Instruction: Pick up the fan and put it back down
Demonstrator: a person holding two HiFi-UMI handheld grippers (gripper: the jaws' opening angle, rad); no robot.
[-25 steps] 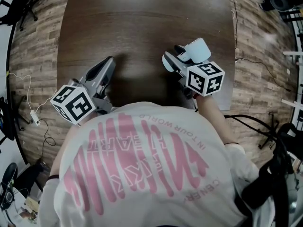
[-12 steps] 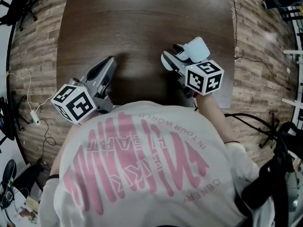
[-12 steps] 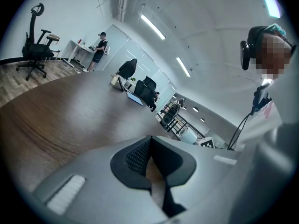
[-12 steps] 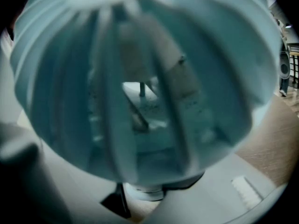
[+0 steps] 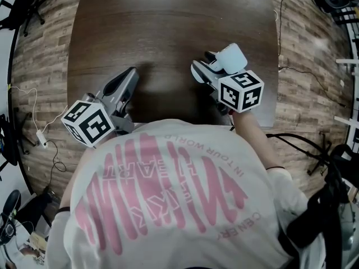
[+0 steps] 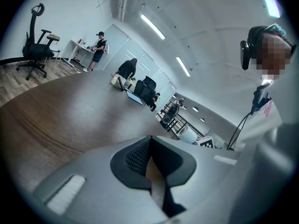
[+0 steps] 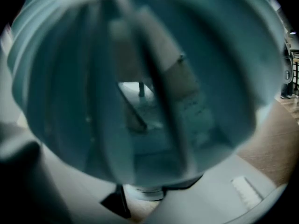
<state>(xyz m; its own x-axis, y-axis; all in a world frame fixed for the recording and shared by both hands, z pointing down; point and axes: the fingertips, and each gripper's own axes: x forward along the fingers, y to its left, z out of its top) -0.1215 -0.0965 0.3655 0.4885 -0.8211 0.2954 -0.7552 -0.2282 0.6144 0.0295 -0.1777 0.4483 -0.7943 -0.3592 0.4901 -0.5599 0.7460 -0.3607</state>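
A small pale blue-white fan (image 5: 232, 58) is near the right side of the dark brown table (image 5: 168, 21). My right gripper (image 5: 216, 66) is shut on it, one grey finger (image 5: 199, 73) showing at the fan's left. In the right gripper view the fan's round grille (image 7: 140, 92) fills almost the whole picture, with its base low between the jaws of the right gripper (image 7: 149, 195). Whether the fan rests on the table I cannot tell. My left gripper (image 5: 129, 74) is over the table's left part, apart from the fan. It is shut on nothing, and its tips (image 6: 148, 139) meet.
The table's front edge lies right below both grippers, against the person's white shirt (image 5: 168, 195). Wooden floor with cables (image 5: 33, 111) surrounds the table. An office chair (image 6: 37, 36) and people at desks (image 6: 99, 45) are far beyond the table.
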